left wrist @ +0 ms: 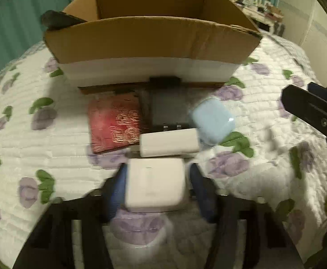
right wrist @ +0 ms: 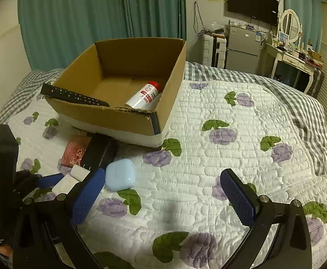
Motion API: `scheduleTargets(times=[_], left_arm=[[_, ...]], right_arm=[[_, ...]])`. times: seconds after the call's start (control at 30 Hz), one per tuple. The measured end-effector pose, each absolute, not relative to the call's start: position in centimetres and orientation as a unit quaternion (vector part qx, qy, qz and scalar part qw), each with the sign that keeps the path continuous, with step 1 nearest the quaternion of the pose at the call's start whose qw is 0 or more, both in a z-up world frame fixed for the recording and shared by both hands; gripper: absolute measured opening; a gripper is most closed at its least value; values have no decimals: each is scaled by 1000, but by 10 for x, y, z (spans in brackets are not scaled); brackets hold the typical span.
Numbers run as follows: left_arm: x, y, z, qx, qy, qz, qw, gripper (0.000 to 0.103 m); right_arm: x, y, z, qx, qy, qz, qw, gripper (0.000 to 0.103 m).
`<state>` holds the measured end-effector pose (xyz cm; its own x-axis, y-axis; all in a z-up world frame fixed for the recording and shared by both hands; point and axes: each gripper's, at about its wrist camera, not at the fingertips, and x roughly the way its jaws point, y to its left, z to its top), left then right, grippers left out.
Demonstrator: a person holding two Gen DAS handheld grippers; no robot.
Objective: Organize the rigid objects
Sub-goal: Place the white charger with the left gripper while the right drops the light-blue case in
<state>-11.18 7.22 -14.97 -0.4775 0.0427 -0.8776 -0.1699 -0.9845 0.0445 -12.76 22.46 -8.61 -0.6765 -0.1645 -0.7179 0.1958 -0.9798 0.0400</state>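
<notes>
Left wrist view first: our left gripper (left wrist: 155,185) has its blue pads on either side of a white square charger block (left wrist: 155,183). The frame is blurry, and the pads look just beside its edges rather than clearly pressing, so we can't tell if it's clamped yet. Right past it lies a white power bank (left wrist: 169,142), then a black box (left wrist: 165,112), a red patterned case (left wrist: 114,124) and a light blue earbud case (left wrist: 212,121), all clustered on the floral quilt (left wrist: 40,134) in front of the cardboard box (left wrist: 150,38).

Our guess is the charger block is light, stiff and slick plastic with rounded corners, so squeezing its flat sides dead centre seems the safest hold.

Right wrist view: our right gripper (right wrist: 163,198) hangs wide open over bare quilt, holding nothing. From here we see inside the cardboard box: a white bottle with a red cap (right wrist: 146,95) lying on its side, and a black remote (right wrist: 73,95) resting across the near rim. The earbud case sits just beside the right gripper's left finger.
</notes>
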Motion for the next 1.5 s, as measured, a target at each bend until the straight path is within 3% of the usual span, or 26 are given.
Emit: scheduleTargets(times=[0.27,0.43,0.63,0.87,0.93,1.07,1.1,1.5], left_arm=[[-96,39,-115,-472,22,879,63,51],[-103,10,-99,-439,35,898,28,51],[-118,-7,-110,-444,26,896,7,51],[-123,-7,-118,-446,29,894,20,51],[-122,-6,-119,-447,28,894,24,51],[-120,-5,-119,-447,31,894,23,51],[-120,-5,-119,-447,31,894,23,51],[-110,-1,-109,-438,33,898,25,51]], right_arm=[[-137,211,-96,403,49,-907,112,103],[-158,191,-113,426,72,-892,133,102],[-168,164,-142,461,126,-865,156,82],[-172,147,-155,467,155,-855,167,77],[-174,142,-160,471,162,-850,171,67],[-167,138,-157,457,173,-854,179,27],[-166,139,-155,455,169,-856,179,24],[-141,163,-124,435,105,-875,185,23]])
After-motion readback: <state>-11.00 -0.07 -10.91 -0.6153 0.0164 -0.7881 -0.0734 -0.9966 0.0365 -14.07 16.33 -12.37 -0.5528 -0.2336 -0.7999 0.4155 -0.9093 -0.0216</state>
